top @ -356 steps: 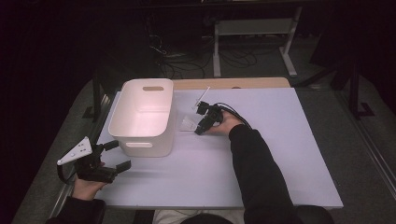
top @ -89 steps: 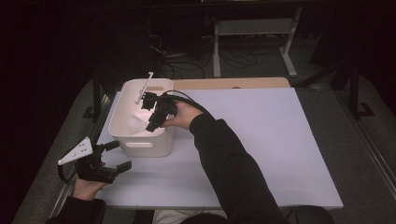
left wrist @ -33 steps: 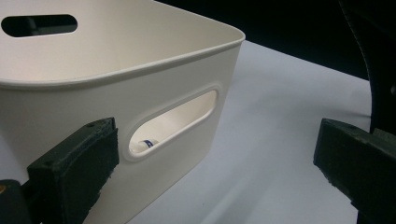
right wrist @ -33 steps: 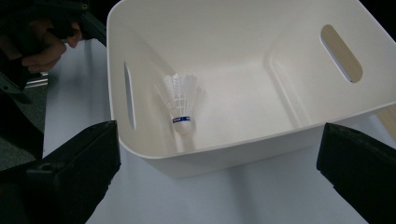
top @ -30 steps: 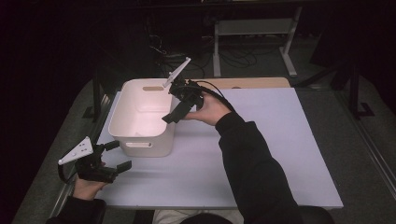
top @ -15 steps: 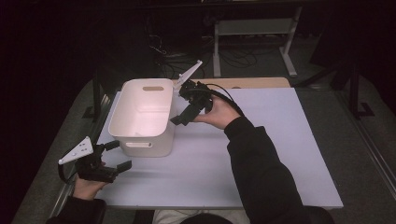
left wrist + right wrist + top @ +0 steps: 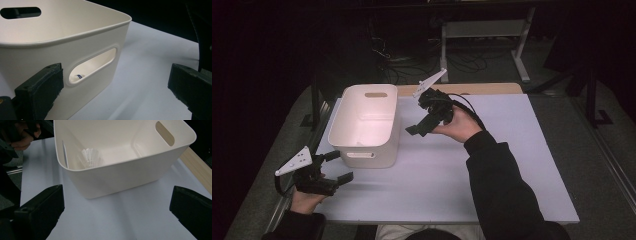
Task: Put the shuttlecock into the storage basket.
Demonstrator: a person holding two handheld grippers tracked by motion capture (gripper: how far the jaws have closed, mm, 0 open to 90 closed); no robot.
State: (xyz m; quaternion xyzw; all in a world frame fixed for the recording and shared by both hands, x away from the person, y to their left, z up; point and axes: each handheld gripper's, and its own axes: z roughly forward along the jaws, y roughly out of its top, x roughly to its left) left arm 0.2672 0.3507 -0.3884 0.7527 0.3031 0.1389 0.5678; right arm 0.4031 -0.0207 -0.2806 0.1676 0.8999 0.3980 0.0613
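A white plastic bin stands on the left part of the table. Inside it lies a white shuttlecock, near the wall on the person's side. Its cork tip with a blue band shows through the bin's handle slot. My right gripper hangs open above the table just right of the bin, pointing at it, with nothing between its jaws. My left gripper rests open near the table's front left corner, just short of the bin's near wall, and is empty.
A white mat covers the table. A wooden strip runs along its far edge behind the bin. Beyond the table, cables and a metal stand lie on the dark floor.
My right gripper went into the bin, then lifted out and drew back to the right, open and empty. The shuttlecock stays in the bin. The left gripper has not moved.
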